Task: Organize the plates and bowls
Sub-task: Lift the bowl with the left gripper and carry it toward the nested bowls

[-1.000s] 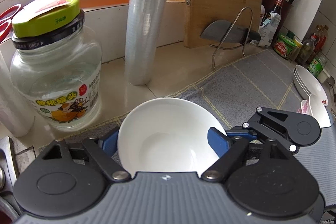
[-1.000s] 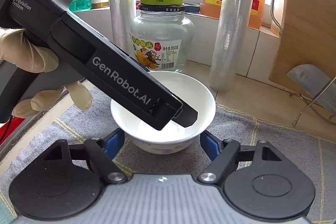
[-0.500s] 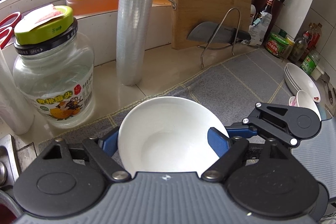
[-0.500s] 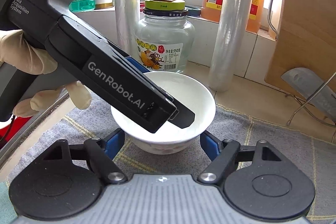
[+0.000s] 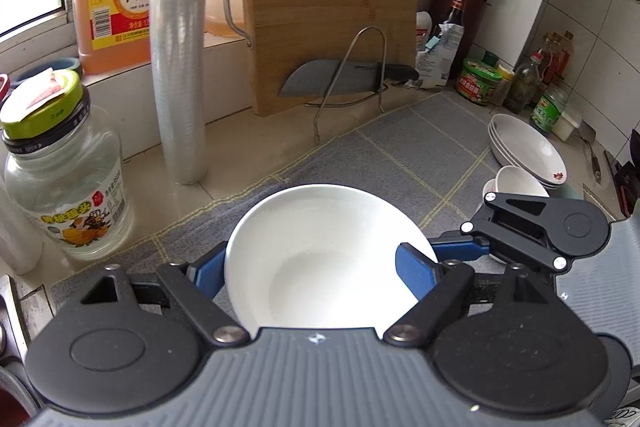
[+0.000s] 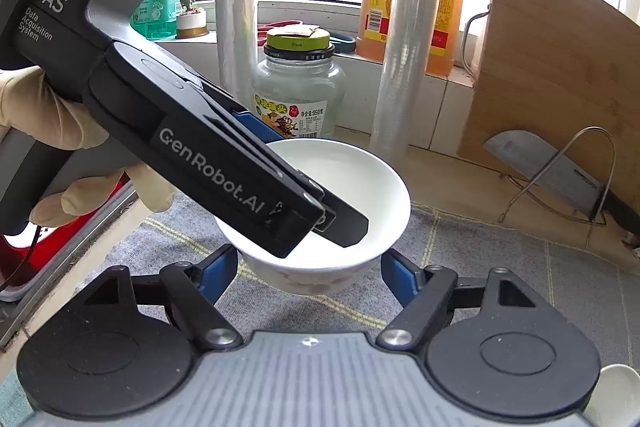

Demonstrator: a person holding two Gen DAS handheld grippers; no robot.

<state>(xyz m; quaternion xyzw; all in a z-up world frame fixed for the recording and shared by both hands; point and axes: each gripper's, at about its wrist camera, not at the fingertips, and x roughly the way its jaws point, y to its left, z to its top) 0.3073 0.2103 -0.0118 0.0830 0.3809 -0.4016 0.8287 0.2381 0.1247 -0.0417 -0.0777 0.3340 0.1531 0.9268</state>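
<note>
The grey woven mat with yellow grid lines point(image 5: 420, 155) fills the middle of both views, and the tall bamboo cutting board point(image 5: 332, 7) stands at the upper centre of the left-wrist view.

Your left gripper point(image 5: 312, 273) fills the bottom of that view. It is clamped on the round white ceramic bowl point(image 5: 320, 251), with one blue pad against the bowl's left side and the other at its right rim. The bowl sits at lower centre, its mouth tipped toward the camera.

Your right gripper point(image 6: 308, 273) also has this bowl between its blue pads. They press its lower wall on both sides, so it is grasping too.

Only the left-wrist view shows the stack of white shallow plates with a red flower mark point(image 5: 528, 151) at the right edge, and the small white bowl point(image 5: 516, 181) just below that stack.

Only the right-wrist view shows your cream-gloved hand point(image 6: 48, 123) at the left edge, holding the left gripper's black body. That body slants down from the upper left, one finger reaching over the bowl's rim. This view also shows the faint flower pattern on the bowl's outer wall.
</note>
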